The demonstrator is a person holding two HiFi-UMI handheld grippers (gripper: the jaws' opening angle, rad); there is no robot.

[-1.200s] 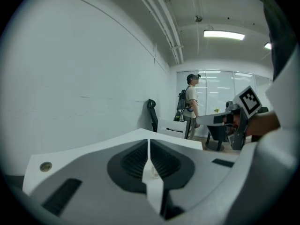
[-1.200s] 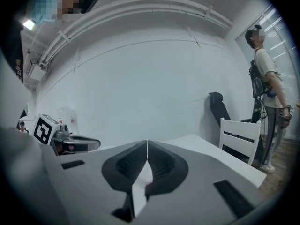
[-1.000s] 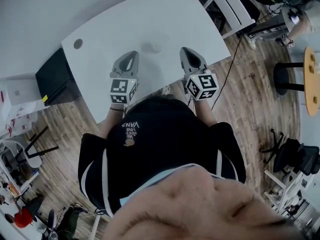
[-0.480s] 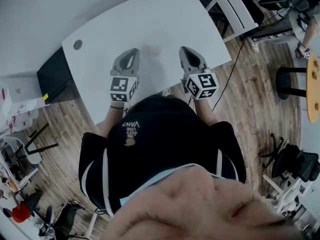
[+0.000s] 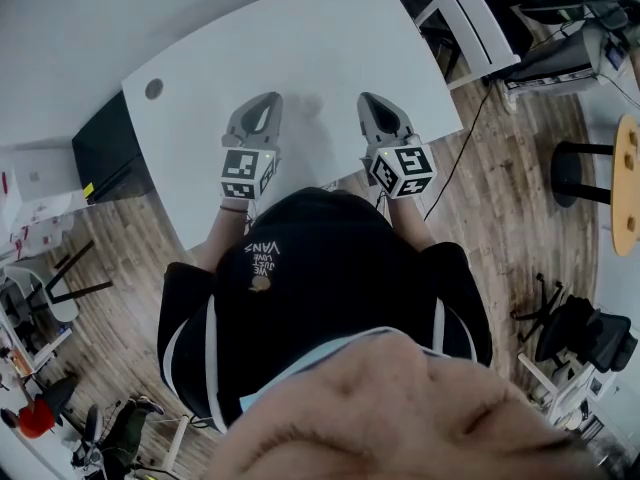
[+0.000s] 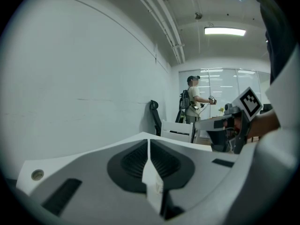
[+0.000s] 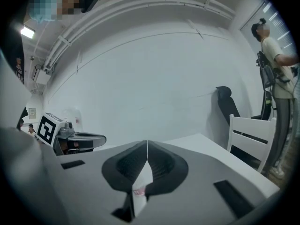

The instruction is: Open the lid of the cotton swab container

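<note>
Cotton swab container [image 5: 308, 102] between left gripper [image 5: 264, 101] and right gripper [image 5: 369, 99], touching neither, jaws together

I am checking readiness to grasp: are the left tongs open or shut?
Shut. In the left gripper view, the left tongs meet along one thin line, with nothing between them.

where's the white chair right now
In the head view, the white chair stands at the upper right, on the person's right side, just off the white table's far right corner.
</note>
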